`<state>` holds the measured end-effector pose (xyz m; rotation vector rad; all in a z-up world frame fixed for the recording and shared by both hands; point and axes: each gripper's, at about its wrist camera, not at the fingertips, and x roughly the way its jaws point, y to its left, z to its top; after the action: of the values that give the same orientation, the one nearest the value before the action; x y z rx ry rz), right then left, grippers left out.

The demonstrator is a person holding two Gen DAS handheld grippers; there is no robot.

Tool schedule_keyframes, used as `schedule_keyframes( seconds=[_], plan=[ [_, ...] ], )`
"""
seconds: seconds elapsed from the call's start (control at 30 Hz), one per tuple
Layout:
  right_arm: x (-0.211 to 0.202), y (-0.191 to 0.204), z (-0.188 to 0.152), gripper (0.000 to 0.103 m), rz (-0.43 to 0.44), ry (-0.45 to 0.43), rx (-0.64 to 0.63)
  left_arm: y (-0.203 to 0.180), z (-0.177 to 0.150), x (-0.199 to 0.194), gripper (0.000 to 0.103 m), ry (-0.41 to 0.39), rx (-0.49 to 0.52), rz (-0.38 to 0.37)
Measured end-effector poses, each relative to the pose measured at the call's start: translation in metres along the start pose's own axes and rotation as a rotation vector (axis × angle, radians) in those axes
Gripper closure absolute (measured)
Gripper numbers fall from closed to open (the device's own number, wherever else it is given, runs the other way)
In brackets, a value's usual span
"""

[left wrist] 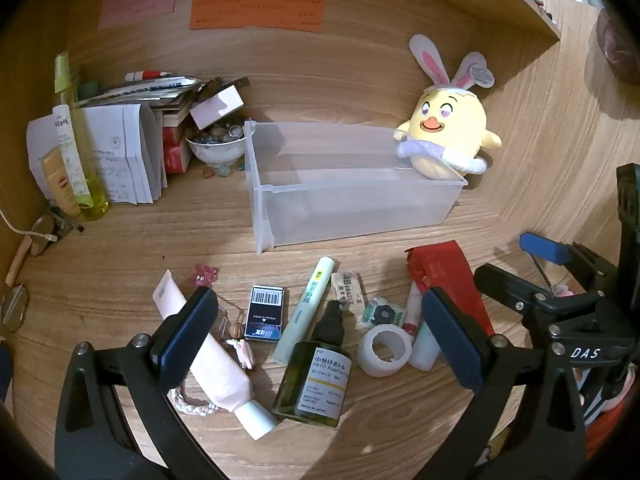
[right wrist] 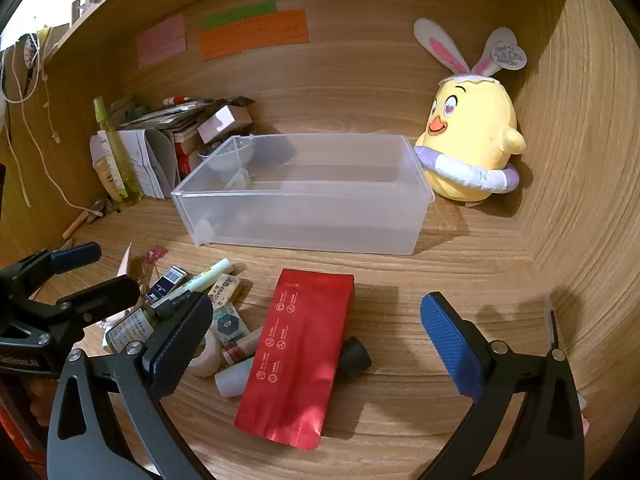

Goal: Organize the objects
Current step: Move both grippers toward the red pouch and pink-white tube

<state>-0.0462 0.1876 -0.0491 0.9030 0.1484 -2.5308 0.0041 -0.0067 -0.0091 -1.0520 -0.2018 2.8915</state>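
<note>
We see a wooden desk nook. In the left wrist view our left gripper sits at the bottom of frame, jaws spread wide, nothing between the pads; it hangs over a scatter of small items. Right gripper in its own view is the same: jaws apart, holding nothing, above the red pouch.

Clear bin sits mid-frame, looks empty; plush chick leans at its right end, touching the rim. Upper left of the left view: paper stack, yellow spray bottle, bowl of marbles. Sticky notes on the back wall, top of frame.

The clutter lies in front of the bin, lower middle of the left view: pink tube under the left finger, staple box, highlighter, eraser, green pump bottle, tape roll. The red pouch sits right of these, partly behind the right finger. In the right view a black cap pokes out from behind the pouch, touching it.

All of these items are outside the bin.
</note>
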Motion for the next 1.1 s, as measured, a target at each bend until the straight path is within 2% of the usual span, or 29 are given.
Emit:
schedule_keyframes(
  seconds=[0.47, 0.63, 0.9, 1.1],
  plan=[
    [-0.0010, -0.0021, 0.0019, 0.000, 0.011, 0.053, 0.046, -0.0025, 0.0032, -0.0044, 0.000, -0.014, 0.023, -0.001],
    [-0.0015, -0.0019, 0.0017, 0.000, 0.019, 0.028, 0.049, -0.0029, 0.0029, -0.0058, 0.000, -0.020, 0.028, 0.004],
    [-0.0017, 0.0015, 0.0001, 0.000, -0.024, 0.046, 0.010, -0.0003, 0.0035, -0.0037, 0.000, -0.019, 0.020, 0.002],
    [-0.0001, 0.0022, -0.0013, 0.000, -0.015, 0.034, 0.031, 0.0036, 0.0031, 0.0015, 0.000, 0.002, 0.011, -0.019]
  ],
)
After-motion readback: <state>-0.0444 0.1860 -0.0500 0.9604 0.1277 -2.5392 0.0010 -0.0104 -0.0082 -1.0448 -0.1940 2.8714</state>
